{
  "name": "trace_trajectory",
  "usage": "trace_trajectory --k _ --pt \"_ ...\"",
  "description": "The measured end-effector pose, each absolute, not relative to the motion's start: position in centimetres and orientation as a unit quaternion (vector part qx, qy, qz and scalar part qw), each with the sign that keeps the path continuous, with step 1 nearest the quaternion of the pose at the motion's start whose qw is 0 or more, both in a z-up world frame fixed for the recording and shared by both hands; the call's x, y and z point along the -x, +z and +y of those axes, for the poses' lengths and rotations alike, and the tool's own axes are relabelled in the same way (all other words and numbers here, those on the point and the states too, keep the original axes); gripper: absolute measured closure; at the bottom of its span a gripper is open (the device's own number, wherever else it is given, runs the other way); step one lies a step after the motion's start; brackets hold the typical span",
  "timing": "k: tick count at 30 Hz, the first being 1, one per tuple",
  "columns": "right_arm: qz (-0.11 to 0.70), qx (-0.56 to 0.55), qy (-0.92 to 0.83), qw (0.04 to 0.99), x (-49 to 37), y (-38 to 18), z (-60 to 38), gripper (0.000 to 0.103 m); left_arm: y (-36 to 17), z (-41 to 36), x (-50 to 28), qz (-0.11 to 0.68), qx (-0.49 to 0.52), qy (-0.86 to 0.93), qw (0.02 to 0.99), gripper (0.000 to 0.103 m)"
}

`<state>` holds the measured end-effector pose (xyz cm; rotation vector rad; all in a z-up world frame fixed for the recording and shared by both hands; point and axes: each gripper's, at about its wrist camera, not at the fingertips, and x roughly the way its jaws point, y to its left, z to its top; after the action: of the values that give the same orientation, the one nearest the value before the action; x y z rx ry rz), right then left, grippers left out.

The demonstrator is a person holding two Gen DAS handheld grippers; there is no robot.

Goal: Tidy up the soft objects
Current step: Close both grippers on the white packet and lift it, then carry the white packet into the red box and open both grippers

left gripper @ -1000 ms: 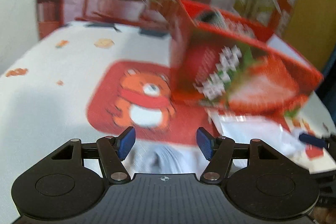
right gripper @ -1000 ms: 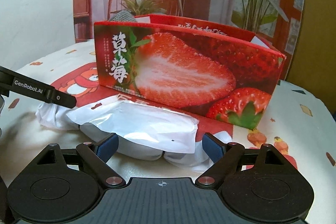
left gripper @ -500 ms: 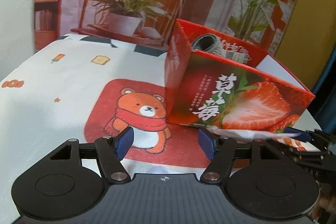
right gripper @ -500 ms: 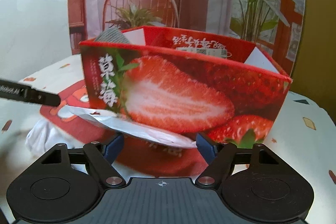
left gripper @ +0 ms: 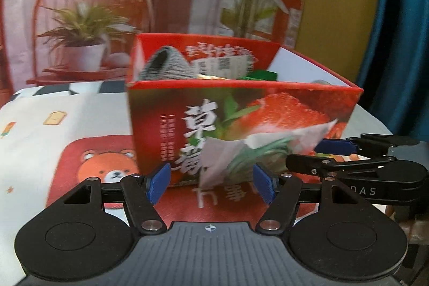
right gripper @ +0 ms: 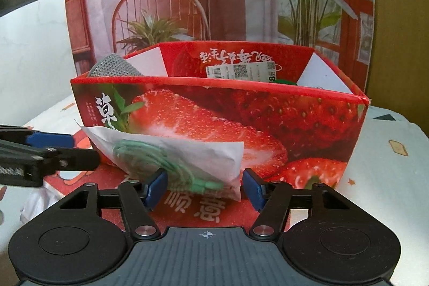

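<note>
Clear pouch (right gripper: 174, 154) lies crosswise, pinched between the right fingers (right gripper: 203, 188) that just closed; box (right gripper: 295, 130) ahead; left fingers (left gripper: 211, 185) spread, empty.

Right gripper (right gripper: 204, 186) — jaws just closing, blue pads flanking a clear bag (right gripper: 171, 154) of coiled green cord. Behind: open strawberry-print box (right gripper: 241, 125) holding a grey knit item (right gripper: 114, 66) and tagged goods. Left gripper (right gripper: 51, 149) at left — cartoon-print tablecloth (right gripper: 388, 178) beneath.
</note>
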<state>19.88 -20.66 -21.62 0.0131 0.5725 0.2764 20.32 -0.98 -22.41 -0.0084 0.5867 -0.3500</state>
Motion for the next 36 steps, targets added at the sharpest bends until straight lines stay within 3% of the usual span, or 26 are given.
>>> trace_trajectory --k 8,12,20,22,27,31,36 --pt "0.273 -0.017 0.141 0.952 -20.0 -21.8 -20.9 0.051 -22.9 -1.8 -21.6 0.285 -0.002 -0.200 0.937 0.035" --pt "0.270 -0.009 0.145 0.952 -20.0 -22.0 -20.8 0.051 -23.3 -2.1 -22.1 0.291 -0.002 -0.213 0.933 0.050" --pt "0.268 -0.001 0.151 0.951 -20.2 -22.3 -20.4 0.051 -23.6 -2.8 -22.5 0.289 -0.011 -0.217 0.932 0.052" --pt "0.268 -0.001 0.152 0.951 -20.3 -22.3 -20.3 0.051 -23.6 -2.8 -22.5 0.290 -0.012 -0.217 0.932 0.063" --pt "0.268 0.001 0.149 0.952 -20.3 -22.4 -19.9 0.055 -23.7 -2.7 -22.3 0.296 -0.011 -0.212 0.931 0.075" --pt "0.269 -0.001 0.147 0.952 -20.1 -22.4 -20.0 0.063 -23.6 -2.7 -21.9 0.298 -0.007 -0.207 0.932 0.075" --pt "0.267 -0.002 0.144 0.953 -19.4 -22.1 -20.0 0.063 -23.2 -2.8 -21.0 0.298 -0.009 -0.210 0.931 0.075"
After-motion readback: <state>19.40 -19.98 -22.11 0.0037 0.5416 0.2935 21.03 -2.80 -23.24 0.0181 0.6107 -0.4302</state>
